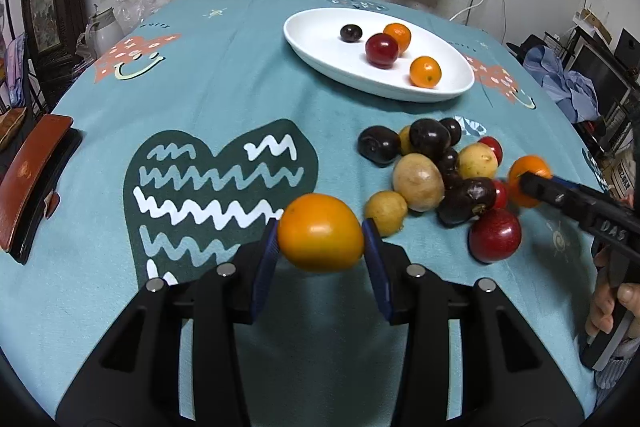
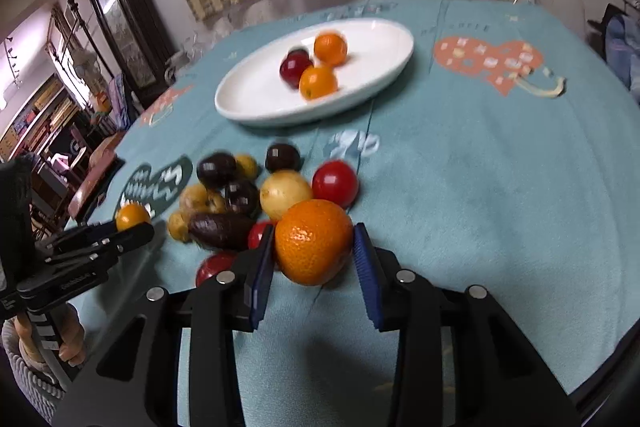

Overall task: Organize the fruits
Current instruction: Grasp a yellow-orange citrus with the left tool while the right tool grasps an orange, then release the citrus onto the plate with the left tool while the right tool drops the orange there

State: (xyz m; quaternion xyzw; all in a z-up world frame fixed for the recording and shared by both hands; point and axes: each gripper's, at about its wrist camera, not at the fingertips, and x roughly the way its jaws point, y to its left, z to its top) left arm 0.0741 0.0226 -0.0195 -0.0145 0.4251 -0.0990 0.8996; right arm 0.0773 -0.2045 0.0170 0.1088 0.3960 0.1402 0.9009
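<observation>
The fruit sits in two lots on the teal tabletop (image 1: 200, 75): a loose heap (image 1: 440, 171) of dark plums, yellow fruit, red ones and oranges near the person, and beyond it a white oval plate (image 1: 320, 55) already holding two oranges, a red fruit and a small dark one. That reads as sorting under way — fruit going from heap to plate, with most of the heap left to shift.

The left gripper (image 1: 320, 247) has its blue-padded jaws closed part-way on a smooth orange fruit (image 1: 320, 231), both pads against its sides, held clear of the cloth and short of the plate; likely it is bound there next. The right gripper (image 2: 314, 255) has a pebbly-skinned orange (image 2: 314, 241) between its jaws at the near edge of the heap. The left pad looks to touch the skin, while the right pad seems to stand just off it, so I would not call that a firm grip yet. It comes at the heap's outer edge, probably so as not to nudge the neighbours.

As for writing, the right gripper's black body, seen from the left wrist, bears raised letters reading "DAS". The cloth has printed words near the plate, too small and bent to read — hearts and smiley faces are plain enough.
</observation>
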